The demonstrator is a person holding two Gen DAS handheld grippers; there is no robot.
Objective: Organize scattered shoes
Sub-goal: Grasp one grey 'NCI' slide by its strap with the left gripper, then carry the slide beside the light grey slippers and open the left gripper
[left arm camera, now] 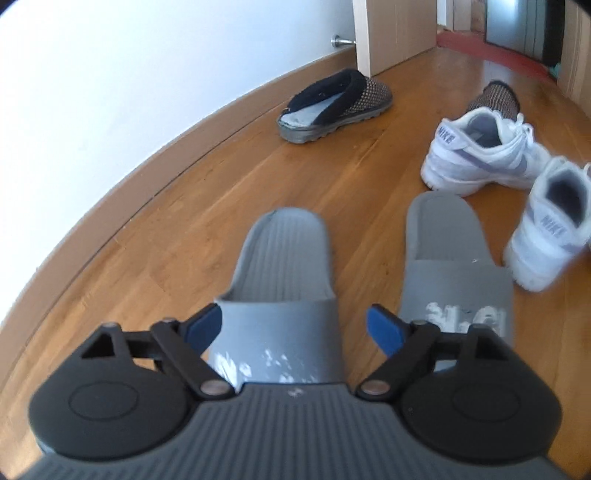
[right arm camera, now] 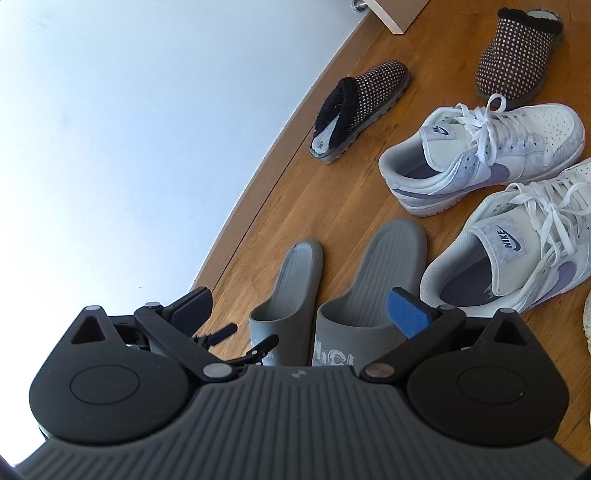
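Fingers (left arm camera: 293,328) wide on both grippers; only right view shows second dotted slipper's (right arm camera: 517,62) whole toe.

A warm honey-brown wooden plank floor (left arm camera: 207,206) runs to a plain white wall (left arm camera: 110,92) on the left, edged by a light wooden baseboard (left arm camera: 177,147). At the far end, a pale wooden door (left arm camera: 391,33) stands above a small silver metal doorstop (left arm camera: 338,41). Beyond it lies a red floor strip (left arm camera: 480,46). Soft daylight brightens the wall.

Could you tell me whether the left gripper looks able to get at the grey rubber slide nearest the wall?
Probably yes: the left gripper hangs open right over that grey slide, nothing between.
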